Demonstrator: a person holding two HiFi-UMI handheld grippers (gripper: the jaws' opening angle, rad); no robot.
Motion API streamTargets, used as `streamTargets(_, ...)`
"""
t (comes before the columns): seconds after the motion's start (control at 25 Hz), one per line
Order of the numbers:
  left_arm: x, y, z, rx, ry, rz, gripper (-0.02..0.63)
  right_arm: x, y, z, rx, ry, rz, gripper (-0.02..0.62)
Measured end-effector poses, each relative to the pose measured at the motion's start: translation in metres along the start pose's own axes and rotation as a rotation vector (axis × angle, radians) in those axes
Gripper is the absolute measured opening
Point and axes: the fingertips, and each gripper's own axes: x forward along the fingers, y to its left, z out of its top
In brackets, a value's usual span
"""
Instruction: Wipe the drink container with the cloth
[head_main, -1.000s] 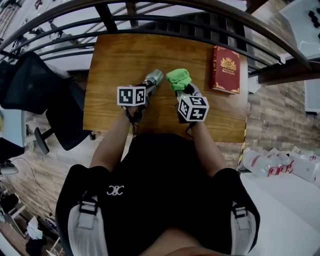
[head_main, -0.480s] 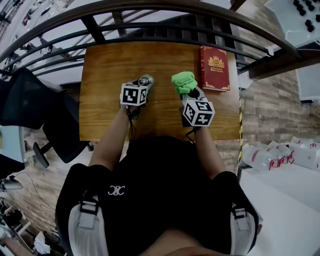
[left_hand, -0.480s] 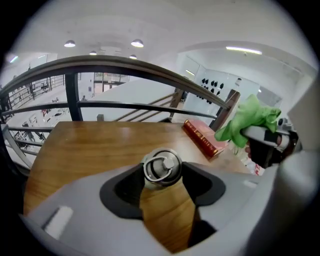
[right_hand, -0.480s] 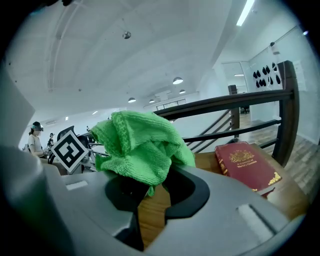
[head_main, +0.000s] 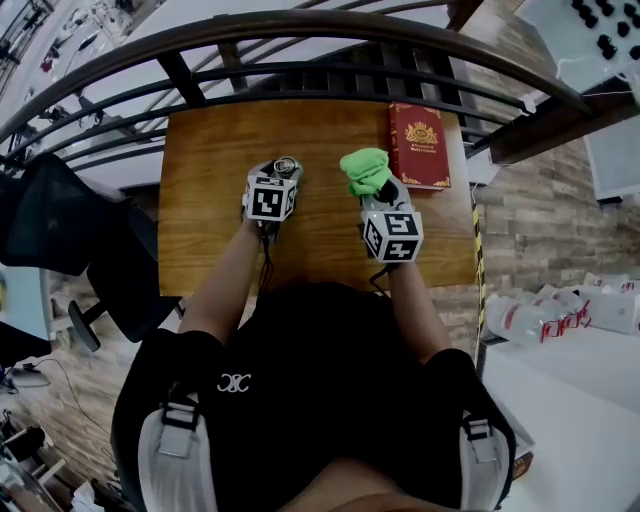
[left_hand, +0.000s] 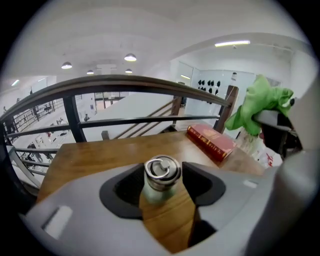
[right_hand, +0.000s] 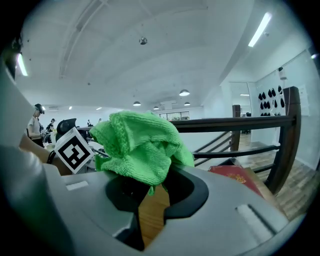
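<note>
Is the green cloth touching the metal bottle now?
No, in the head view the cloth and the bottle are clearly apart, with bare table between them.

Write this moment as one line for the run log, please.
left claw: shut on bottle | right claw: shut on cloth | cloth apart from bottle | wiping: not yet begun

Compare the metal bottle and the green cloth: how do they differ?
The bottle is rigid, silvery and round with a ring cap; the cloth is soft, bright green and bunched. The bottle sits in the left gripper, the cloth in the right gripper. Both are clamped between jaws.
</note>
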Motion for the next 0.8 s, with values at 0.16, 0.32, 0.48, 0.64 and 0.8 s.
streamTargets(0.16,-0.012,0.006,0.023,0.028,-0.101,0.054,0.288,-0.002,0.004,0.016,-0.012,-0.035,0.012,0.072)
streamTargets(0.32,-0.042,0.008,0.051,0.026,-0.234,0.089,0.257,-0.007,0.008,0.04,0.031,-0.101,0.026,0.074)
streamTargets(0.48,-0.081,0.002,0.081,0.044,-0.379,0.124,0.185,-0.014,0.008,0.068,0.053,-0.18,0.012,0.075)
streamTargets(0.64,-0.129,0.004,0.103,0.052,-0.495,0.197,0.087,-0.023,0.014,0.092,0.018,-0.256,0.016,0.075)
streamTargets(0.8,-0.174,0.007,0.116,0.047,-0.568,0.252,0.054,-0.035,0.027,0.109,-0.029,-0.323,0.049,0.074)
